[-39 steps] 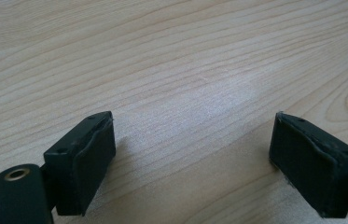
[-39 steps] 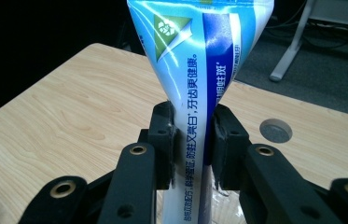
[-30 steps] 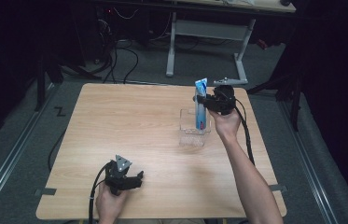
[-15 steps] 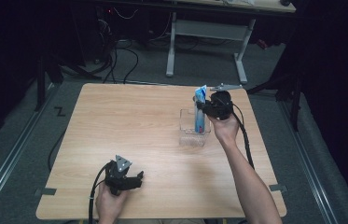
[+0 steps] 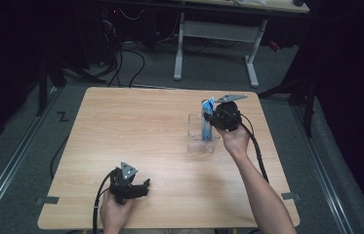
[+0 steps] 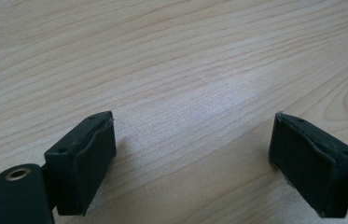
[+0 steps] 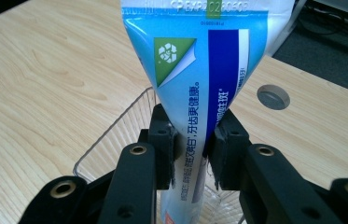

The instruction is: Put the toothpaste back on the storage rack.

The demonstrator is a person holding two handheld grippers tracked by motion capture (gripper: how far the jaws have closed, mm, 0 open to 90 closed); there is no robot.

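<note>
Resting near me, my left gripper [image 5: 131,186] gapes wide over bare table [image 5: 135,126]; farther right, my right gripper [image 7: 194,145] pinches the toothpaste tube [image 7: 199,88], now sunk lower into the clear container [image 5: 202,135] — placement looks almost complete.

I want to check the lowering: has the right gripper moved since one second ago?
Yes. The right gripper, shut on the tube, moved slightly toward the person, lower over the clear box.

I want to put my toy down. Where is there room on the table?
Most of the light wooden table is bare, left of the clear plastic container. Crowded: that container, where the right gripper holds a blue toothpaste tube, and the left gripper.
</note>
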